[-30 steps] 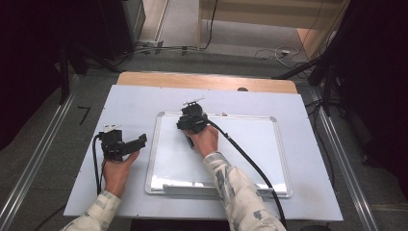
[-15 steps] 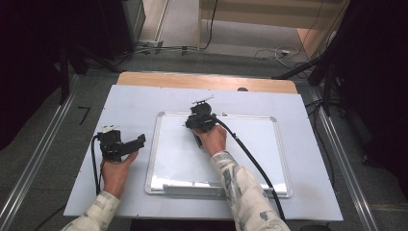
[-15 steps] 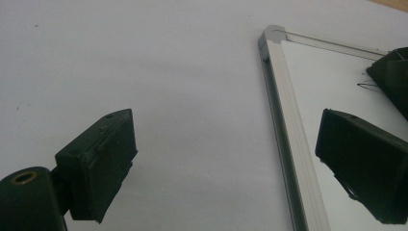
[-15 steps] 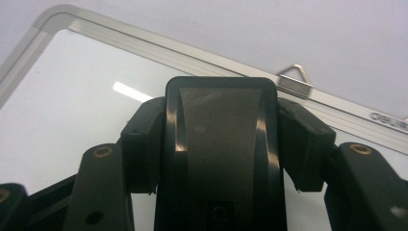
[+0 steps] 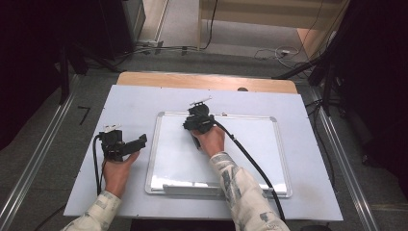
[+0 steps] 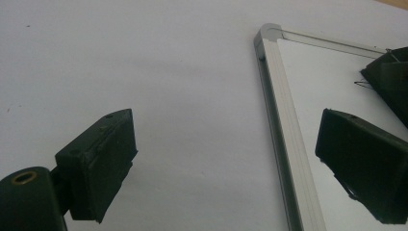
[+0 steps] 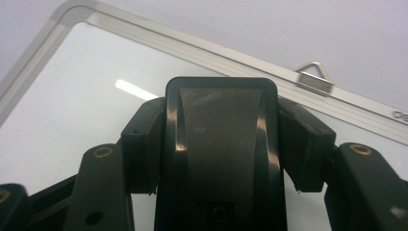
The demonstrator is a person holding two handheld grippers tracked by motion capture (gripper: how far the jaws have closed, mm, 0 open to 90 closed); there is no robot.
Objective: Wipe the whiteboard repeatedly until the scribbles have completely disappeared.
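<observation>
A white whiteboard (image 5: 250,144) with a silver frame lies flat on the pale table top (image 5: 134,106). My right gripper (image 5: 198,120) rests over the board's upper left part, shut on a black block with rounded corners, apparently an eraser (image 7: 221,144), which its jaws clamp from both sides above the board (image 7: 72,96). My left gripper (image 5: 137,143) lies on the table just left of the board, jaws wide apart with nothing between them. In the left gripper view my gripper (image 6: 226,144) straddles the board's left frame (image 6: 284,120), with the right gripper (image 6: 389,72) at the far right.
A marker tray (image 5: 192,188) runs along the board's near edge and a hanging hook (image 7: 315,77) sits on its far frame. The right gripper's cable (image 5: 250,159) trails across the board. A wooden strip (image 5: 207,82) borders the table's far side.
The right gripper has shifted slightly to the right along the board's top part, still holding the black block. The left gripper has stayed put.
</observation>
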